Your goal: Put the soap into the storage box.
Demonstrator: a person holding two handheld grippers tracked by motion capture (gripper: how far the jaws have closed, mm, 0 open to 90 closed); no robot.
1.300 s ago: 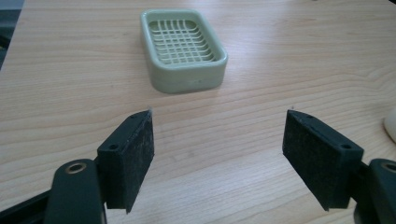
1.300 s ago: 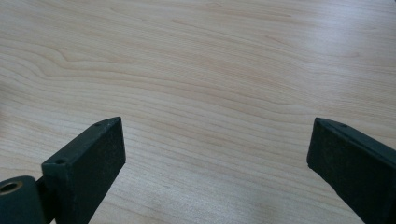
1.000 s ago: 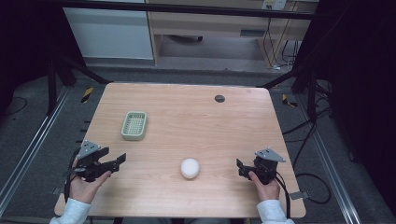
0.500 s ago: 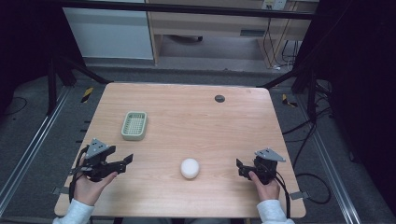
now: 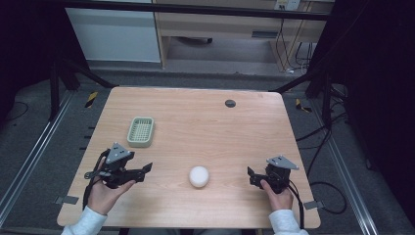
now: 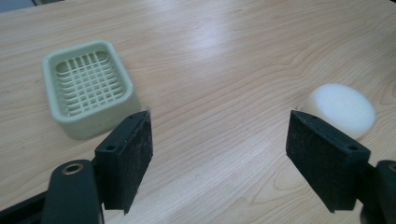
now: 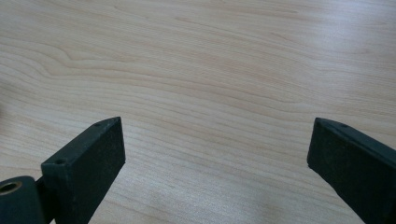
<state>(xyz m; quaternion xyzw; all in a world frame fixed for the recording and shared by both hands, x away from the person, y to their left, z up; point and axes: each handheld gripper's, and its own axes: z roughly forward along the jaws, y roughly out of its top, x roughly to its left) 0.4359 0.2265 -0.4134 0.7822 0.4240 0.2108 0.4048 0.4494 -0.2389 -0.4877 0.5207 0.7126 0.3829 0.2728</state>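
A white rounded soap-like bar (image 5: pixel 199 176) lies on the wooden table (image 5: pixel 195 122) near the front middle; it also sits at the right of the left gripper view (image 6: pixel 342 108). A pale green slatted dish (image 5: pixel 141 131) rests at the left, seen too as the dish (image 6: pixel 88 87) ahead of the left jaws. My left gripper (image 5: pixel 144 171) is open and empty, left of the bar, pointing toward it. Open and empty, my right gripper (image 5: pixel 250 176) hovers at the front right, with bare wood between its jaws (image 7: pixel 215 154).
A small dark round disc (image 5: pixel 230 103) lies near the table's far edge. Dark frame legs, cables and floor rails surround the table. Bare wood stretches across the middle and back of the table.
My left gripper has moved right and slightly forward, toward the white bar. The right gripper, the bar and the dish have stayed put.
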